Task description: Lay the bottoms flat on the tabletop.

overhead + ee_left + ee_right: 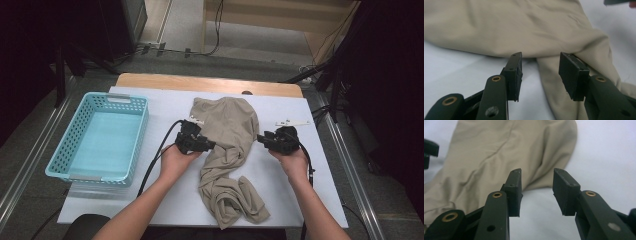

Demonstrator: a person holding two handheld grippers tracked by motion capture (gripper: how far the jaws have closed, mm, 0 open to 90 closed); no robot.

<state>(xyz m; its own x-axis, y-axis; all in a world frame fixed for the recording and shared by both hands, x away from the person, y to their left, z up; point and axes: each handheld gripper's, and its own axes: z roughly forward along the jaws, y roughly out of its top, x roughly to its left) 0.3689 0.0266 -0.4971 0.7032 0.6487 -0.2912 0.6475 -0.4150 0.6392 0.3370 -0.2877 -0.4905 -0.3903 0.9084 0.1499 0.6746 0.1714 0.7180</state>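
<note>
A beige garment (230, 130) lies crumpled on the white table cover (165, 105), its lower part bunched toward the front edge. My left gripper (210, 145) sits low at the garment's left edge, jaws pointing right. In the left gripper view, the left gripper (540, 60) stands open with the cloth (524, 25) just past its tips and nothing pinched. My right gripper (260, 138) faces it from the garment's right side. In the right gripper view, the right gripper (536, 176) is open too, and the fabric's edge (494, 152) lies just beyond its pads.
A light blue plastic basket (60, 150) stands at the table's left, with nothing in it. A small white tag (292, 122) lies right of the garment, another (196, 120) by its left edge. Bare wood (200, 82) shows along the far edge.
</note>
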